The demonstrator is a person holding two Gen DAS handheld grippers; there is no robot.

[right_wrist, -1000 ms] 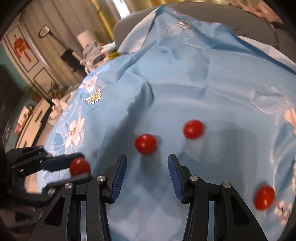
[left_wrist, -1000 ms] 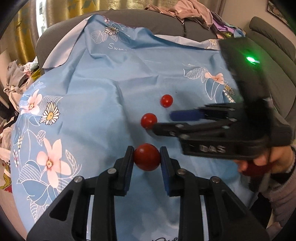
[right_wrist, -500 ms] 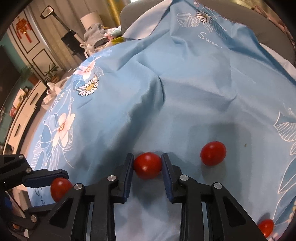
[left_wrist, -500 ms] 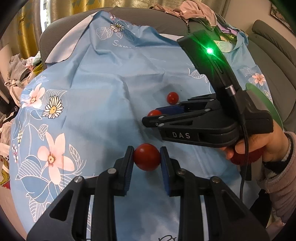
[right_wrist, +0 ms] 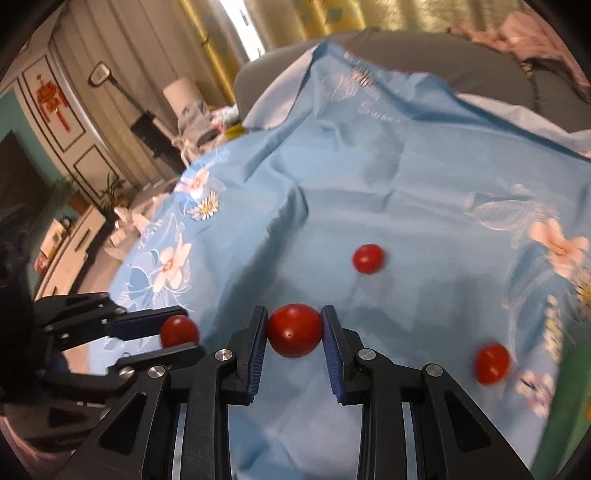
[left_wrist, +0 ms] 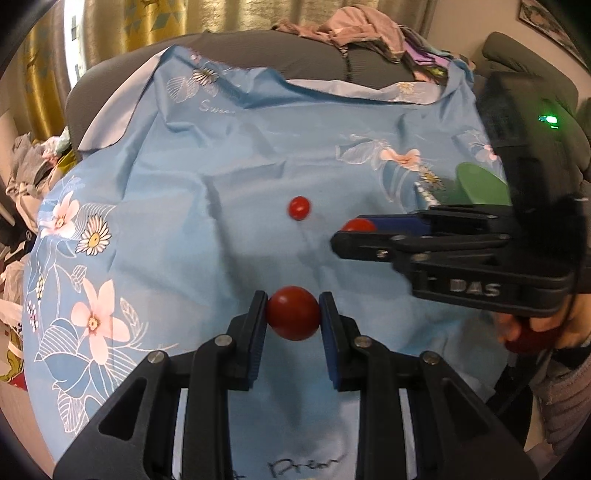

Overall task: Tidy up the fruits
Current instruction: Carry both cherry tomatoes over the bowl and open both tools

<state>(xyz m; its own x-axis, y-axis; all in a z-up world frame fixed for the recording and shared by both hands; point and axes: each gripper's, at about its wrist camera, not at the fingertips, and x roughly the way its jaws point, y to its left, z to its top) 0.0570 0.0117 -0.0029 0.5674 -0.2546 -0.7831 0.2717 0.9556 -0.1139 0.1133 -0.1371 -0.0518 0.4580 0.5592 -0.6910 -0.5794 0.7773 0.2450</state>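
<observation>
Both tongs clamped, one cherry tomato in each.

The left gripper (left_wrist: 293, 314) pinches its tomato (left_wrist: 293, 313) across the middle, pointing down over the near edge of the blue cloth (left_wrist: 221, 166); the right gripper (right_wrist: 294, 330) squeezes its tomato (right_wrist: 294, 335) the same way, just beside it. These look light, smooth and thin-skinned, so a soft grip on the widest part suits them. Two loose tomatoes (right_wrist: 368, 258) (right_wrist: 492, 363) lie mid-cloth and toward its right edge.

**Even indoor light, motion blur at right edges**

Daylight enters through curtains (left_wrist: 122, 33) at the top. Soft shadows under tomatoes on the blue cloth (right_wrist: 406, 177). Strong fisheye bending, dark vignette corners. Green LED (left_wrist: 550, 119) glares. Right-wrist view is smeared along its right side.
</observation>
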